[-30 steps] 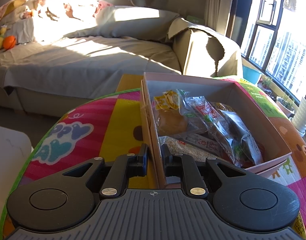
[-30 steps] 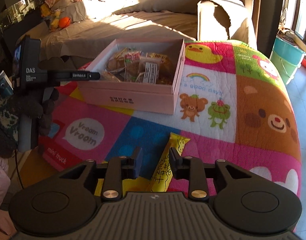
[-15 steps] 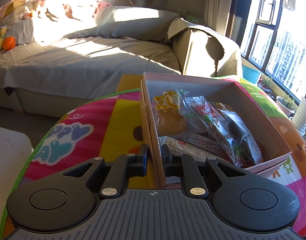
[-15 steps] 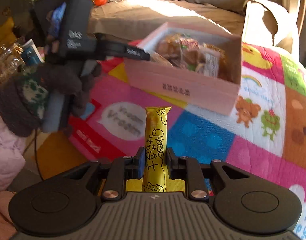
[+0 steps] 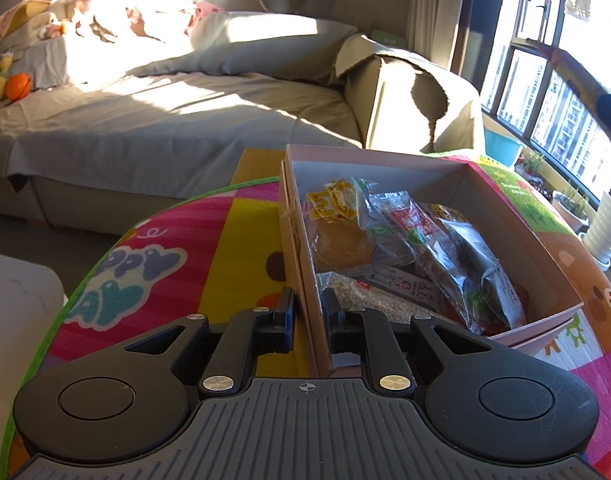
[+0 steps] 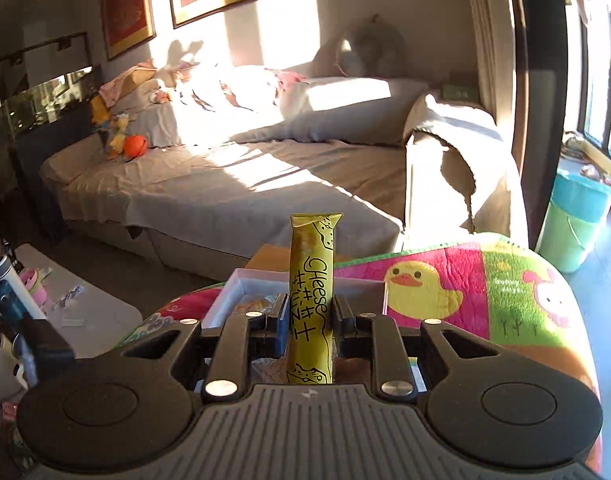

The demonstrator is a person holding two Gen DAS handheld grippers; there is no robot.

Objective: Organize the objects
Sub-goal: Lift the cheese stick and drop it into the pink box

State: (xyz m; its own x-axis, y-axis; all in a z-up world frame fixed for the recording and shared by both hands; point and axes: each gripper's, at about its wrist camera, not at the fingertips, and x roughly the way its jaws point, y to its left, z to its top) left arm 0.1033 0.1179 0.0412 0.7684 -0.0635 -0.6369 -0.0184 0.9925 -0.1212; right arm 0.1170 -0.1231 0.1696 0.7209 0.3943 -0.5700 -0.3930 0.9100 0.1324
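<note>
Above the mat's (image 6: 465,268) far edge, right gripper (image 6: 310,316) clamps a cheese stick (image 6: 311,280); left gripper (image 5: 308,310) pinches the box's (image 5: 301,248) wall

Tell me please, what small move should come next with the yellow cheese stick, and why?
Probably carry it forward and down over the pink box, then let go. The right hand-held gripper is shut on the cheese stick, lifted off the mat, with the box just beyond it. The left hand-held gripper clamps the box wall, steadying it, and other snack packets already lie inside.
</note>
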